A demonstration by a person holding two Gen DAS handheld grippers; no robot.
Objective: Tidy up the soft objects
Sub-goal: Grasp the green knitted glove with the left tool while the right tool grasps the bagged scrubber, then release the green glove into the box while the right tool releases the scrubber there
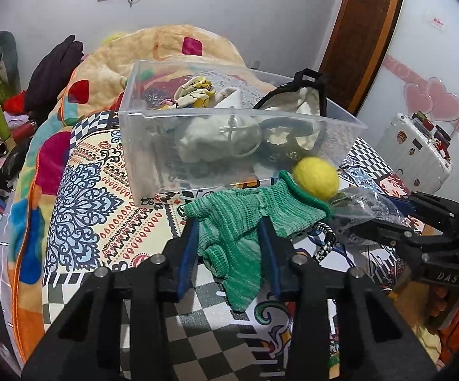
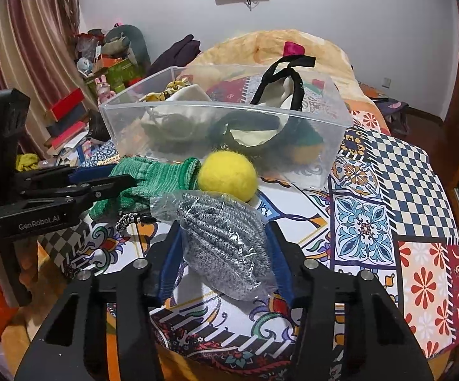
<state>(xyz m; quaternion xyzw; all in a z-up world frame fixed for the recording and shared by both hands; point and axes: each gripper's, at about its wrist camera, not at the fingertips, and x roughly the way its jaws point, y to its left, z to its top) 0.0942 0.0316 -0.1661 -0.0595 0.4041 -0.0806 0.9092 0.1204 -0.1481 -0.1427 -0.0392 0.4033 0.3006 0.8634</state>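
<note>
My left gripper point(image 1: 229, 231) is shut on a green knit glove point(image 1: 245, 222) that hangs a little above the patterned bedspread; it also shows in the right wrist view point(image 2: 147, 181). My right gripper point(image 2: 223, 235) is shut on a grey knit item in a clear plastic bag point(image 2: 223, 241), also seen in the left wrist view point(image 1: 362, 206). A yellow felt ball point(image 2: 227, 174) lies on the bed just in front of a clear plastic bin point(image 2: 134, 117) that holds several soft items, among them a cloth bag with black straps point(image 2: 289, 85).
A black-and-white cord point(image 2: 127, 219) lies between the grippers. A patterned bedspread point(image 2: 388, 190) covers the bed, with an orange blanket point(image 1: 153, 47) behind the bin. Cluttered boxes and toys point(image 2: 102, 73) stand at the left. A white suitcase point(image 1: 413, 149) stands at the right.
</note>
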